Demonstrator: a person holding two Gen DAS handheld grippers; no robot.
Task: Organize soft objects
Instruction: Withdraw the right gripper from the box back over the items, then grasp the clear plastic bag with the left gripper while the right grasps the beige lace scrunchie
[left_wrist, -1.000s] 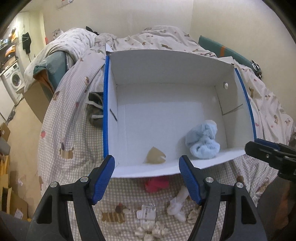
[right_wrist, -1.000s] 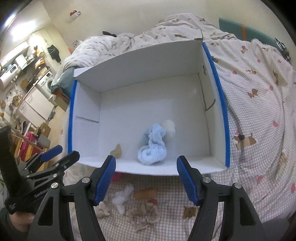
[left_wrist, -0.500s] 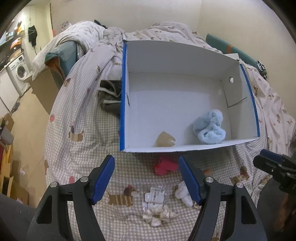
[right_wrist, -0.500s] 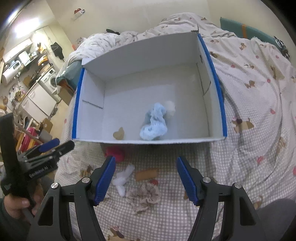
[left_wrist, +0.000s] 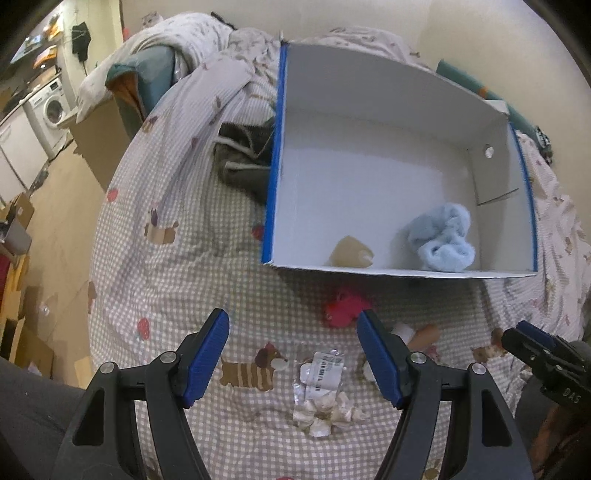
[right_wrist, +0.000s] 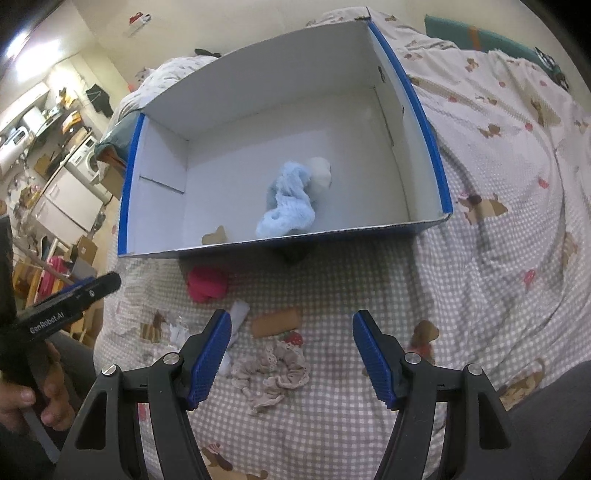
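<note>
Inside the white box (right_wrist: 406, 92) on the bed (right_wrist: 498, 258): pale blue fluffy item (right_wrist: 288, 206) and tan piece (right_wrist: 216, 235) lying stowed. Awaiting sorting just outside: red item (right_wrist: 207, 282), beige scrunchie (right_wrist: 275, 367), tan strip (right_wrist: 276, 323). Left gripper (left_wrist: 293, 360) and right gripper (right_wrist: 291, 354) hovering, fingers spread wide, holding nothing.

The left claw (right_wrist: 85, 295) reads "GenRobot.AI"; the right claw (left_wrist: 546, 354) shows "DAS".

pale-blue sock (right_wrist: 286, 206); red scrunchie (right_wrist: 207, 283), perhaps
</note>
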